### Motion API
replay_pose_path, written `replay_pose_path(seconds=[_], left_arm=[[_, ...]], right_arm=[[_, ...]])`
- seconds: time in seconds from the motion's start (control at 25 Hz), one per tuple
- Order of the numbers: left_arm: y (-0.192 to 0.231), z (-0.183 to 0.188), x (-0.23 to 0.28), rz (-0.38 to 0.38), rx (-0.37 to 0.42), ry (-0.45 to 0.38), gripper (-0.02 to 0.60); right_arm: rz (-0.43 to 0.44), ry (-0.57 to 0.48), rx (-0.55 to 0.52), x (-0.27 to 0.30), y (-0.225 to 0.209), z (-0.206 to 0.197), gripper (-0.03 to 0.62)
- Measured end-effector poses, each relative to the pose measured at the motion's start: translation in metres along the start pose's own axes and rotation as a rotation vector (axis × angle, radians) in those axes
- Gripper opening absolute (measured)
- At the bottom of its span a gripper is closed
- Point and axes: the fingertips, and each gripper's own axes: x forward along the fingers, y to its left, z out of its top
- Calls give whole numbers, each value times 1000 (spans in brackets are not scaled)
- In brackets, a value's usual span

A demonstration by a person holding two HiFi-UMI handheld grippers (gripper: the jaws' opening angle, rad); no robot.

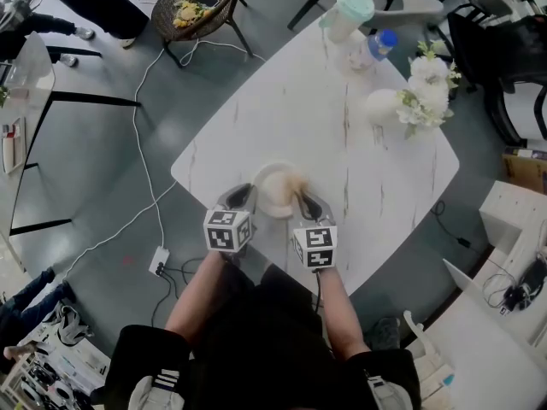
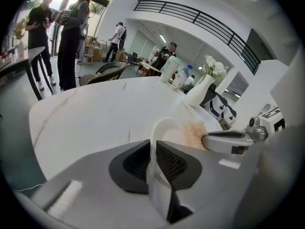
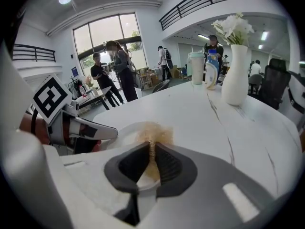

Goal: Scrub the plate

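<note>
Small white plate (image 1: 272,190) sits near the person's edge of the white marble-look table (image 1: 342,126), right in front of them, between the two tools. It is well apart from the flower vase (image 1: 385,105) and the mint-lidded cup (image 1: 346,11) at the far side.

Left gripper (image 1: 248,196): jaws closed down on the plate's left rim. In the left gripper view the thin white rim stands edge-up between the ribbed pads (image 2: 169,162), so the plate (image 2: 167,130) looks tipped rather than flat. Acting as the holding hand.

Right gripper (image 1: 303,202): jaws pinched on a tan, fibrous scrub pad (image 1: 295,182). In the right gripper view the pad (image 3: 153,135) bulges out past the jaw tips and lies against the plate's face (image 3: 126,137).

Key relation: the pad covers the right part of the plate, and the bare white face runs away from it to the left, toward the clamped rim and the left gripper (image 3: 81,128). The two tools are close and angled in toward each other.

Judgement: scrubbing is under way. Any stroke across the bare face would carry the right gripper toward the left one, so clearance there is tight. Pressure against a tilted plate could make the rim slip in its clamp.
</note>
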Motion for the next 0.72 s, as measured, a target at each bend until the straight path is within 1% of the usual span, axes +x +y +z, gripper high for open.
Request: replay_pose_path(seconds=[0.28, 0.44, 0.6, 0.72], left_arm=[[0, -1, -1, 2, 0, -2, 46], [0, 0, -2, -2, -20, -2, 46], [0, 0, -2, -5, -23, -7, 46], [0, 1, -3, -6, -22, -8, 46]], right_arm=[[-1, -4, 1, -3, 2, 2, 41], [5, -30, 3, -10, 7, 10, 41], [20, -63, -5, -18, 16, 23, 41], [41, -70, -17, -18, 27, 27, 41]])
